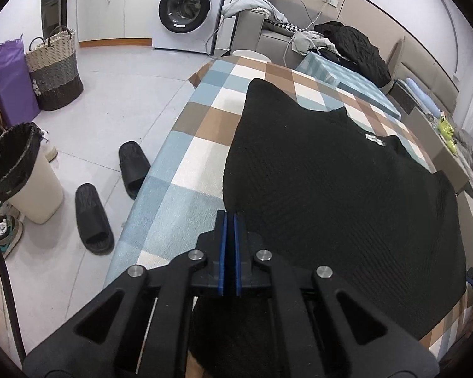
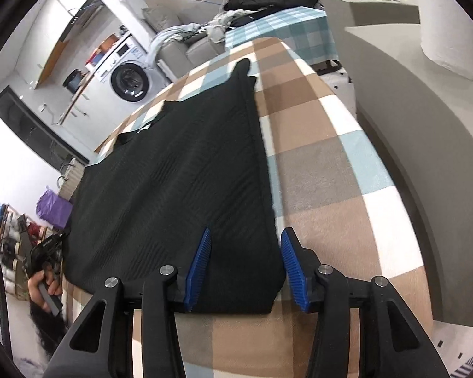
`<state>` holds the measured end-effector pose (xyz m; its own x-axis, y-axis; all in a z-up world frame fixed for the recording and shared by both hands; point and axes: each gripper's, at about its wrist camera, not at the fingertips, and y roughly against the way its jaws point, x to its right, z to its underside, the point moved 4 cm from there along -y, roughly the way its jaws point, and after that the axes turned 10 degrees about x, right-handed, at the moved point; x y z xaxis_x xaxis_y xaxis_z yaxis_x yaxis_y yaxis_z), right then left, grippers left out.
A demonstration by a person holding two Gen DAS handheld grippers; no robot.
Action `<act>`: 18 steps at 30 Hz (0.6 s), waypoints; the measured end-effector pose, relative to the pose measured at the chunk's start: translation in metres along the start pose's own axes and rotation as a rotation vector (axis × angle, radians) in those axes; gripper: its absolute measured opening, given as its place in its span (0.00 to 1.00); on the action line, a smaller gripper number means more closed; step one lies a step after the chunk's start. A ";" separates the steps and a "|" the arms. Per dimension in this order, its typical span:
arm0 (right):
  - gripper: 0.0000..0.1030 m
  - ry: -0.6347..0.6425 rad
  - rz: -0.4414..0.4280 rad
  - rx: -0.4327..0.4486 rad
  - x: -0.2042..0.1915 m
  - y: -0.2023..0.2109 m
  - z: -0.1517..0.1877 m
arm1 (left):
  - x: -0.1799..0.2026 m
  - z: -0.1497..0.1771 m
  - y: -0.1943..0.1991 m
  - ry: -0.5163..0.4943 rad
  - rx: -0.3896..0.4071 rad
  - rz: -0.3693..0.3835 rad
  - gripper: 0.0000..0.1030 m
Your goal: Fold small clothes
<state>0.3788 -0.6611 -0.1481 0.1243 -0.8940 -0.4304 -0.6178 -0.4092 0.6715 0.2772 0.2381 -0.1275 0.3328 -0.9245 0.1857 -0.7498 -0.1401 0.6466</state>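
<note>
A black knit garment [image 1: 331, 189] lies spread flat on a checked blue, brown and white cloth-covered table [image 1: 186, 170]. My left gripper [image 1: 229, 220] is shut, its blue pads pressed together at the garment's near left edge; whether cloth is pinched between them I cannot tell. In the right wrist view the same garment [image 2: 179, 182] stretches away over the checked table [image 2: 324, 163]. My right gripper [image 2: 245, 242] is open, its blue fingers [image 2: 201, 261] straddling the garment's near right corner. The left gripper [image 2: 45, 249], held by a hand, shows at the far left.
On the floor to the left are two black slippers [image 1: 93, 217], a lined bin [image 1: 22, 173], a woven basket [image 1: 55, 69] and a purple bag [image 1: 11, 78]. A washing machine [image 1: 189, 9] stands behind. A sofa with piled clothes [image 1: 350, 44] is beyond the table. A grey ledge [image 2: 410, 100] runs on the right.
</note>
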 end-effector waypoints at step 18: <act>0.14 0.137 0.116 0.038 -0.024 0.002 0.007 | -0.020 0.052 0.059 0.039 -0.038 -0.039 0.24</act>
<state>0.3688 -0.6394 -0.1410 0.1536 -0.9525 -0.2631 -0.6626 -0.2968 0.6876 0.1968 0.2304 -0.1317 0.3837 -0.9040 0.1883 -0.7138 -0.1610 0.6816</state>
